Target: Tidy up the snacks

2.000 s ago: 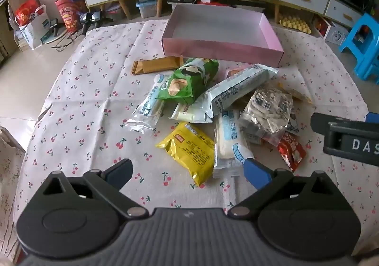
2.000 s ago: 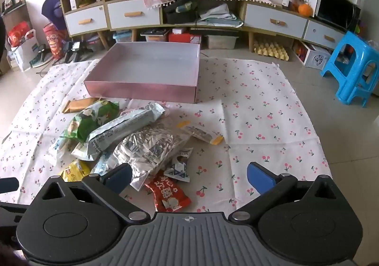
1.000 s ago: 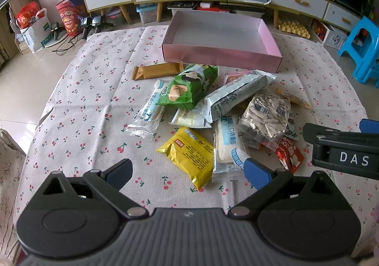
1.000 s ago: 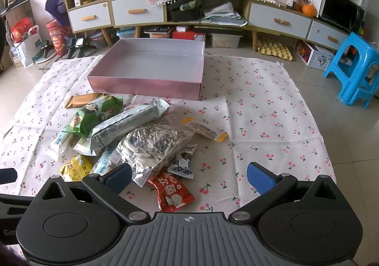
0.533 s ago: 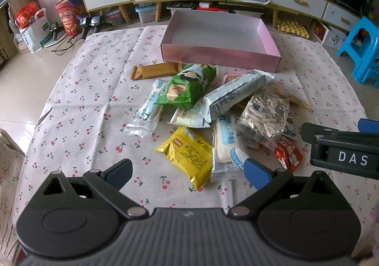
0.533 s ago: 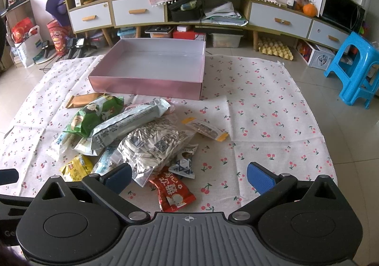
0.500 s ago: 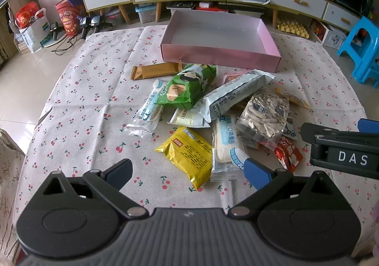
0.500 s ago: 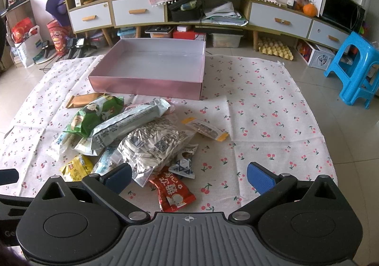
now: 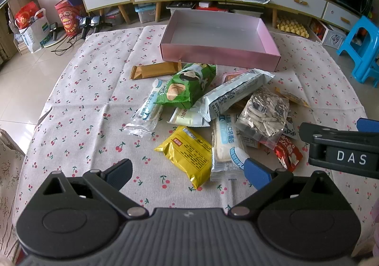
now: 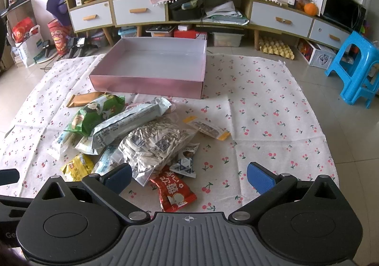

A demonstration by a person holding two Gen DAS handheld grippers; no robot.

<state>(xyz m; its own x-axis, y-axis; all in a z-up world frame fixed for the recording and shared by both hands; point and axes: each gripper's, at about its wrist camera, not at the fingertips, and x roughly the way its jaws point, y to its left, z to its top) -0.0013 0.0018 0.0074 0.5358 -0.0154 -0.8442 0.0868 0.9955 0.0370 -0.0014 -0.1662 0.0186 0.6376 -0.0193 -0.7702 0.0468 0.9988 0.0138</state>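
A heap of snacks is spread on the cherry-print cloth (image 9: pixel 90 90), just in front of the pink box (image 9: pixel 220 53), which lies open with nothing seen inside. A brown bar (image 9: pixel 155 70) lies nearest the box wall, touching the green bag (image 9: pixel 187 87); a long pale pack (image 9: pixel 233 93) leans across the heap, and a clear seed bag (image 9: pixel 265 112) rests on top at the right. The yellow pack (image 9: pixel 189 153) and a white pack (image 9: pixel 227 140) lie closest to the left gripper (image 9: pixel 187 170). A red sachet (image 10: pixel 174 190) is seen just ahead of the right gripper (image 10: pixel 189 175), partly under the seed bag's corner. A blue stool (image 10: pixel 355 69) stands off the cloth at the right.

Both grippers are held low over the near edge of the cloth, pointed toward the box, fingers wide apart and holding nothing. The right one is seen in the left view beside the red sachet.

Compared with half a second before, almost nothing has shifted; no snack has been moved
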